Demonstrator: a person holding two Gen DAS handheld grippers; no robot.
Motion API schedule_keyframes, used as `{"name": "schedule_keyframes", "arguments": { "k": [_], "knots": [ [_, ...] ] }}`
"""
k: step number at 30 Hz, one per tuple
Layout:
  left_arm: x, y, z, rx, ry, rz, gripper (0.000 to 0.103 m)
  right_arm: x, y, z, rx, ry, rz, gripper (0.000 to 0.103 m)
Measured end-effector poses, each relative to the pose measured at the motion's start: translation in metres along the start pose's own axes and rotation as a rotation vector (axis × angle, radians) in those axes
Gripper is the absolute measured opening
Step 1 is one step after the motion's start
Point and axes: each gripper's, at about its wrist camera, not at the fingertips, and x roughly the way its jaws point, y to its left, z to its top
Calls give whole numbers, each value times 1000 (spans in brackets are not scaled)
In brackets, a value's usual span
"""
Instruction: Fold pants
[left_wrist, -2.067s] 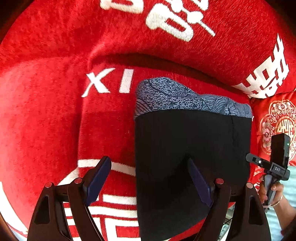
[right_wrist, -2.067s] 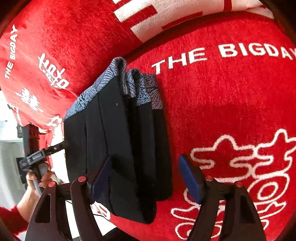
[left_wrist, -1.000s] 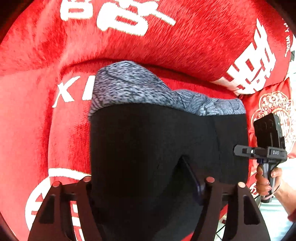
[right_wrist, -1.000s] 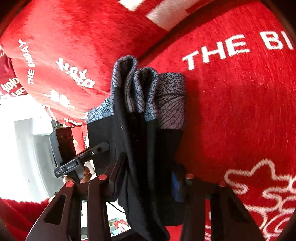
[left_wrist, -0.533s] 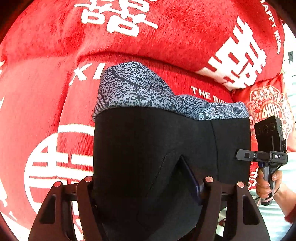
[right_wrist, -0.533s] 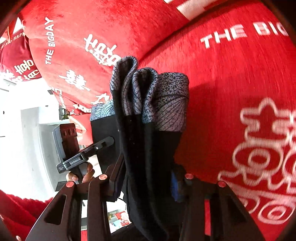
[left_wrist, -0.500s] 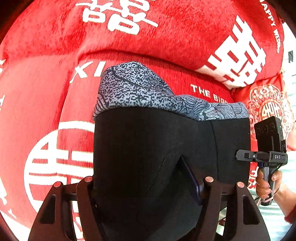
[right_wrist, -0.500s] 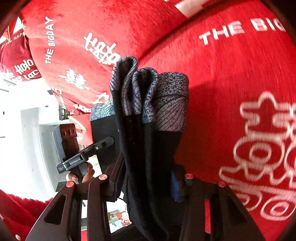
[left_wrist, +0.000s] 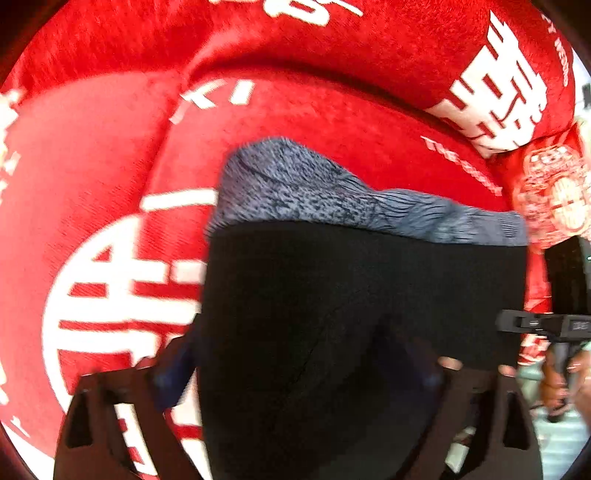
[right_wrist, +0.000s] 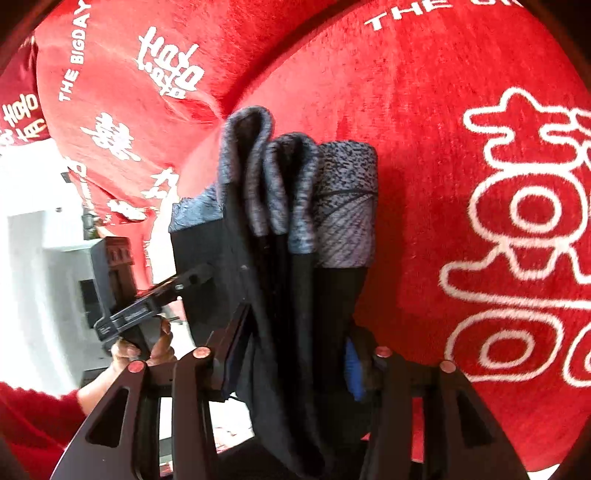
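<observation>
Fabric fills the space between the fingers of my right hand-held gripper (right_wrist: 295, 354): its jaws are pinched in on a thick bundle of the folded pants (right_wrist: 295, 266), black cloth pressed against both pads, the blue pad on the right just showing at the edge of the bundle. My left hand-held gripper (left_wrist: 295, 362) has the same pants (left_wrist: 362, 302) across its fingers; the black cloth covers the gap and most of the right finger, while the left finger's dark blue pad sits just at the cloth's left edge, and with the blur I cannot tell whether these jaws are clamped or apart. From the right wrist view the pants stand as several upright layers, black below and topped by a grey speckled waistband (right_wrist: 332, 192) folded into loops. In the left wrist view that waistband (left_wrist: 332, 195) runs as a band along the far edge of the black panel. Beyond the pants lies the red sofa seat cushion (right_wrist: 461, 129) with white printed characters, the pants held over its middle, and further back rises the red backrest cushion (left_wrist: 369, 40) with white lettering.
</observation>
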Motion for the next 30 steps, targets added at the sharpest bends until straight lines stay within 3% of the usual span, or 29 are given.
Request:
{"name": "schedule_keyframes", "arguments": {
  "k": [4,11,16,20,23,30],
  "knots": [
    [-2,2,1,19,4,21,103,4,1,1,-1,-16,-102,68],
    [-31,-4,-8,67,-12,212,103,-10,21,-16,-4,-43,-304,73],
    [-48,-18,-28,95,17,272,103,-24,49,-42,-60,-53,-479,80],
    [-63,-35,-47,104,42,295,103,-38,65,-69,-57,-112,-537,85],
    [-77,-48,-57,112,38,304,103,-46,78,-84,-32,-172,-549,102],
    [-105,-66,-72,116,47,321,103,-50,115,-109,-35,-223,-610,103]
  ]
}}
